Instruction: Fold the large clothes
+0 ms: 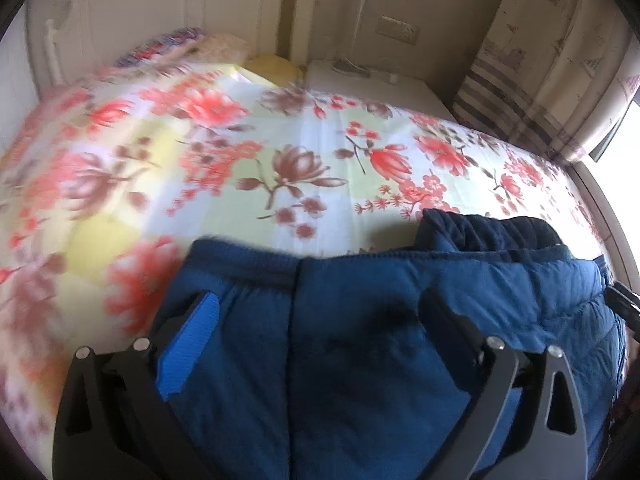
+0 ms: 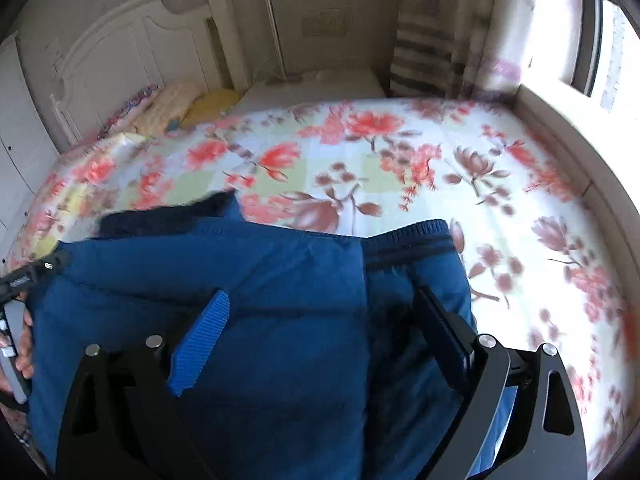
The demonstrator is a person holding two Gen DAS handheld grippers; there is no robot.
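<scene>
A blue padded jacket [image 1: 360, 320] with a dark ribbed hem lies folded on the floral bed sheet [image 1: 280, 140], at the near edge. My left gripper [image 1: 320, 312] is open just above the jacket, its blue-padded fingers [image 1: 188, 348] wide apart. In the right wrist view the same jacket [image 2: 280, 320] fills the lower middle. My right gripper [image 2: 324, 320] is open over it, jaws wide, holding nothing. The other gripper and a hand [image 2: 16, 332] show at the left edge.
Pillows [image 1: 224, 48] and a white headboard [image 2: 120, 60] stand at the far end of the bed. A white bedside cabinet [image 1: 372, 84] sits beyond the bed. Curtains [image 1: 540, 60] and a window ledge [image 2: 580, 160] run along the right side.
</scene>
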